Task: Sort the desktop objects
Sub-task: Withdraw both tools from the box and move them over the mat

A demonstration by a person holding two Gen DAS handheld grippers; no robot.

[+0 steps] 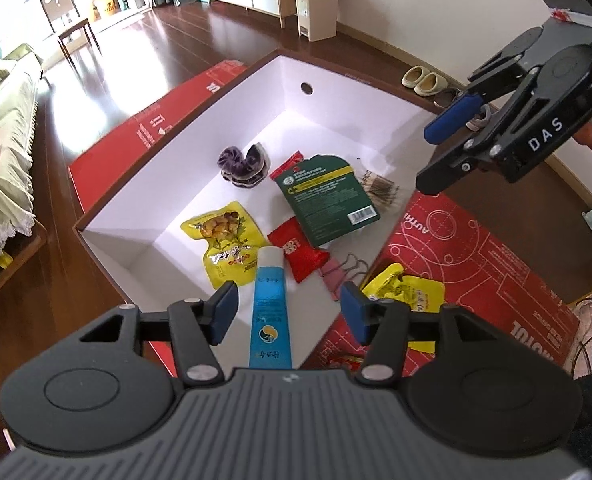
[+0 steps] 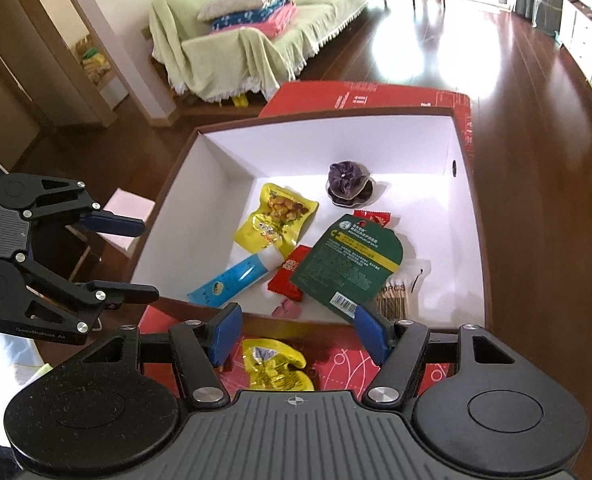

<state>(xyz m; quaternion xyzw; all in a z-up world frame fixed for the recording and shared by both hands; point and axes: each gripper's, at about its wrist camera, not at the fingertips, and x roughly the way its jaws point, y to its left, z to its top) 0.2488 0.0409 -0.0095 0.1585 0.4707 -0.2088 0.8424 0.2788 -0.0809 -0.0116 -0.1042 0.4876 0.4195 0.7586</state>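
Both units are over the open white-lined box (image 1: 216,152). The left hand-held gripper (image 1: 290,312) has its jaws apart with nothing clamped; the blue tube (image 1: 270,308) lies below, in the box. The right hand-held gripper (image 2: 298,334) also has its jaws apart and empty.

Partly hidden: the pink binder clips (image 1: 338,274), under the red sachet (image 1: 300,252); the cotton-swab pack (image 2: 400,296), under the green card (image 2: 348,266); their count cannot be read.

Count: two yellow snack pouches, one in the box (image 2: 274,218) and one outside on the red flap (image 2: 276,370); one purple scrunchie (image 2: 348,184); two red sachets.
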